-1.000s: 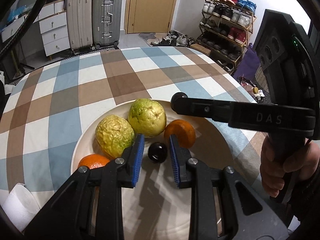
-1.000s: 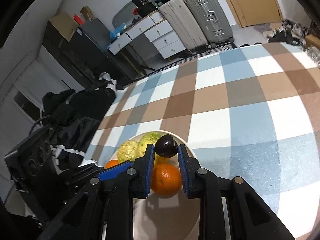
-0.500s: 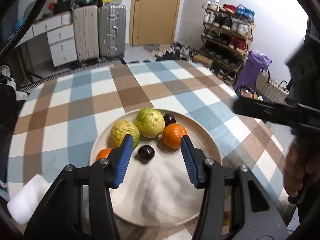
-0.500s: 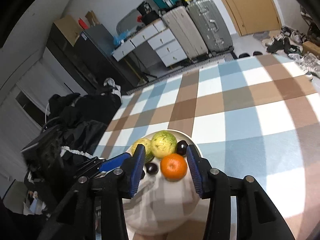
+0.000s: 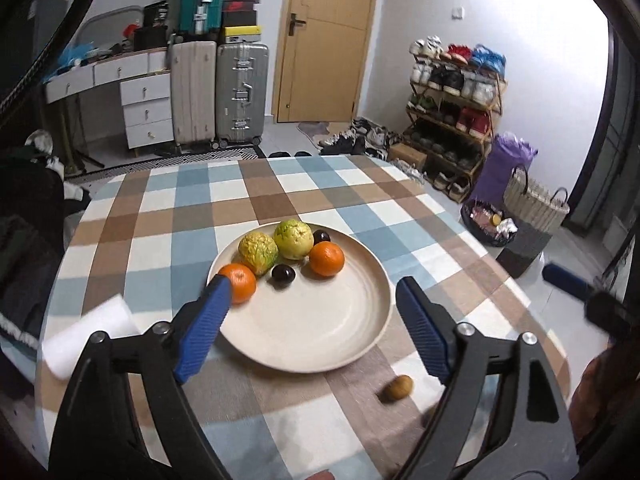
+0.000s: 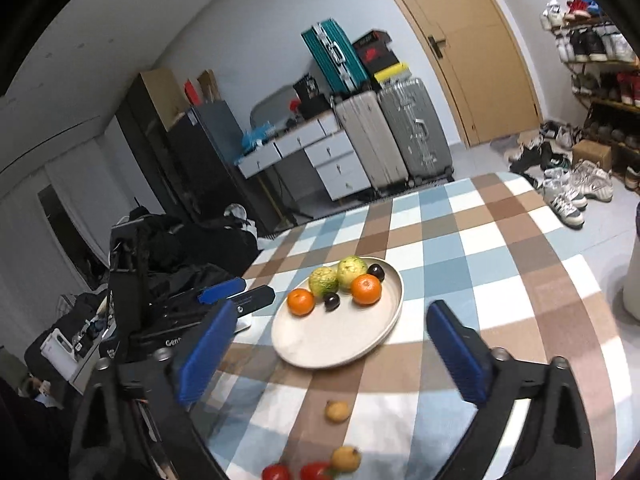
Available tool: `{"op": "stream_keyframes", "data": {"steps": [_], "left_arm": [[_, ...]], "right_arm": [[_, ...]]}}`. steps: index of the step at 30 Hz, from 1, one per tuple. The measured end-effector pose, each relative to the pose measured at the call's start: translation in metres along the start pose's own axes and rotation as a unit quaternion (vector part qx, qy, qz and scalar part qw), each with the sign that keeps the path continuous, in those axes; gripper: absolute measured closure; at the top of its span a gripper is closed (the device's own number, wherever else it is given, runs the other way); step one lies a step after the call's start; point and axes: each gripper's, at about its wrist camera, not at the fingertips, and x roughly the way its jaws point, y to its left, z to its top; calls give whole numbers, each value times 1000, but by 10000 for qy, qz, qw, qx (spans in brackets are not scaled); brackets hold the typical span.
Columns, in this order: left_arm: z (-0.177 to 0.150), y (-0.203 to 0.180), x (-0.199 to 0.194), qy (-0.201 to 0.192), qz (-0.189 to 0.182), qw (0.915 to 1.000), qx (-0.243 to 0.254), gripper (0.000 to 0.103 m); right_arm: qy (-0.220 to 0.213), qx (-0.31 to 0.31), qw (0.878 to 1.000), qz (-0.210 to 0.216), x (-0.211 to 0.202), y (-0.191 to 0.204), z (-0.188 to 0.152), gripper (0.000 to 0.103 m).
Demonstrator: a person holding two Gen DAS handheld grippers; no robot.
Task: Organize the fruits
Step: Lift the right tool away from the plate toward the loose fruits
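Note:
A cream plate (image 5: 372, 320) on the checked cloth holds two yellow-green guavas (image 5: 258, 252), two oranges (image 5: 327, 258) and two dark plums (image 5: 283, 273). My left gripper (image 5: 312, 284) hovers above the plate's near side, its jaws opening with nothing between the blue pads. In the right wrist view the same plate (image 6: 394, 312) lies ahead, and my right gripper (image 6: 332, 308) stands back from it, jaws opening wide and empty. The left gripper (image 6: 258, 290) shows there at the plate's left. A small brown fruit (image 5: 394, 388) lies on the cloth in front of the plate.
A white roll (image 5: 90, 336) lies at the table's left edge. Several loose yellow and red fruits (image 6: 346, 458) sit near the table's front. A hand (image 5: 592, 400) shows at the right. Suitcases, drawers and a shoe rack stand beyond the round table.
Each gripper was shut on a dark plum over the plate. Both have let go, opened wide and drawn back and up; the plums now lie among the fruit.

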Motion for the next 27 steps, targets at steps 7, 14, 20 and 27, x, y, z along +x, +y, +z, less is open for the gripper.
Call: {"op": "stream_keyframes", "data": {"steps": [7, 14, 20, 27], "left_arm": [[-25, -12, -45, -230, 24, 9997, -15, 19], [-52, -19, -73, -239, 106, 9996, -145, 5], [-74, -14, -88, -326, -27, 9987, -380, 1], [-97, 6, -82, -136, -63, 9980, -611, 1]], "right_arm": [[-152, -175, 9997, -126, -28, 23, -28, 1], [-224, -74, 9993, -304, -43, 32, -50, 0], [-223, -149, 9977, -621, -51, 39, -62, 0], [293, -134, 9960, -832, -28, 34, -76, 0]]}}
